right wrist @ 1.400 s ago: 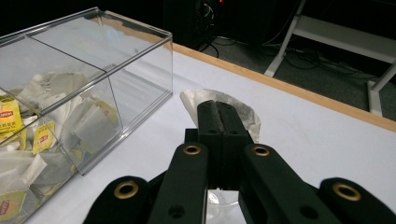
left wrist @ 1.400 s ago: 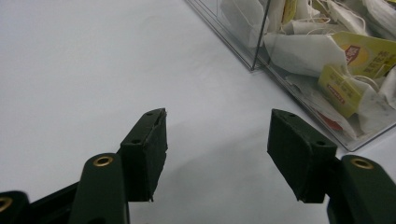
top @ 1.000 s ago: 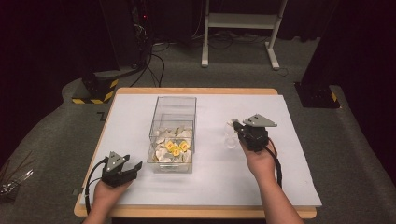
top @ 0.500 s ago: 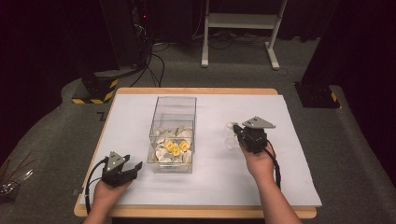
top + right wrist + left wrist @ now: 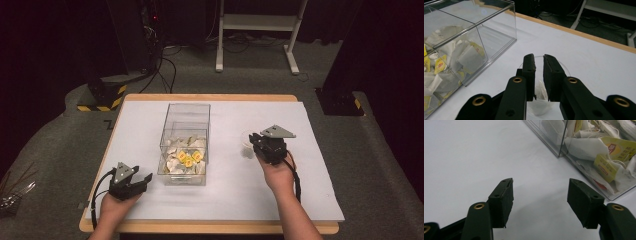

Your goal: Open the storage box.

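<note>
Right gripper (image 5: 538,65) jaws just easing apart over clear cup (image 5: 544,101), tea bag (image 5: 540,91) dropped in; left gripper (image 5: 540,195) agape, idle beside tea-bag box (image 5: 186,145)

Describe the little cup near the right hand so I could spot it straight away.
Start at the clear box of tea bags mid-table, then look to its right, just ahead of the right gripper. There stands a small clear plastic cup, round-rimmed, with a tea bag inside.

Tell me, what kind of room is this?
Probably a lab or recording studio, not a home. A table under a white sheet stands before dark curtains, cables and electronics sit on the floor behind, and black-and-yellow hazard tape marks a stand's base.
</note>
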Motion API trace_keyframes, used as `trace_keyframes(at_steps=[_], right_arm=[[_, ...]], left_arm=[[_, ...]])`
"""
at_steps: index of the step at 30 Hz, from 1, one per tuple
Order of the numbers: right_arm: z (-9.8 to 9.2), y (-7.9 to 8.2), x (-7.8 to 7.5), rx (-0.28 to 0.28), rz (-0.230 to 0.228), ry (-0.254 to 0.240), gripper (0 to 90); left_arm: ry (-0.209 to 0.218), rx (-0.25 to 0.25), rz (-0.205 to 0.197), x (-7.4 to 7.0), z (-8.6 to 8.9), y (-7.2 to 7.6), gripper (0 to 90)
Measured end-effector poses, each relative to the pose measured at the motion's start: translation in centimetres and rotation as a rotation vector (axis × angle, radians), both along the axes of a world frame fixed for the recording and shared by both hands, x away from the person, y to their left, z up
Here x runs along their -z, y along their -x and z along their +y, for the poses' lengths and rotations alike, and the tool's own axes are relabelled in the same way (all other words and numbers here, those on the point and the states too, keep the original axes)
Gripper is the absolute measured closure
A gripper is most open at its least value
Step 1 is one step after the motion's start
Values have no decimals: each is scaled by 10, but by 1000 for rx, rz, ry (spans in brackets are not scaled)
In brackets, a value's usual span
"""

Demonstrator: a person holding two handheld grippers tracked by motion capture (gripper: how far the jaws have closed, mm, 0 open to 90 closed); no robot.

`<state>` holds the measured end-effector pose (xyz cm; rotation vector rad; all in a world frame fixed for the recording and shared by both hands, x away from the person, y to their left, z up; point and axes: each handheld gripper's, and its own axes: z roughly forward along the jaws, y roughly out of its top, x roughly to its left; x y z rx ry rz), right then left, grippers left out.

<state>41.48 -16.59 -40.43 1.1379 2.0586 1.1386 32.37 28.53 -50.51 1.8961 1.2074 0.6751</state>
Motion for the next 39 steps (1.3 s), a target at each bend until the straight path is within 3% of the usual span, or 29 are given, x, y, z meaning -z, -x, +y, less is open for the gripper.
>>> trace_keyframes(at_steps=[17, 24, 39], right_arm=[[-3, 7, -1, 2, 2, -3, 717], [-4, 12, 2, 21, -2, -1, 633], [-7, 25, 11, 10, 2, -1, 564]], left_arm=[[8, -2, 6, 0, 0, 0, 384], [10, -1, 8, 0, 1, 0, 386], [25, -17, 3, 0, 2, 0, 390]])
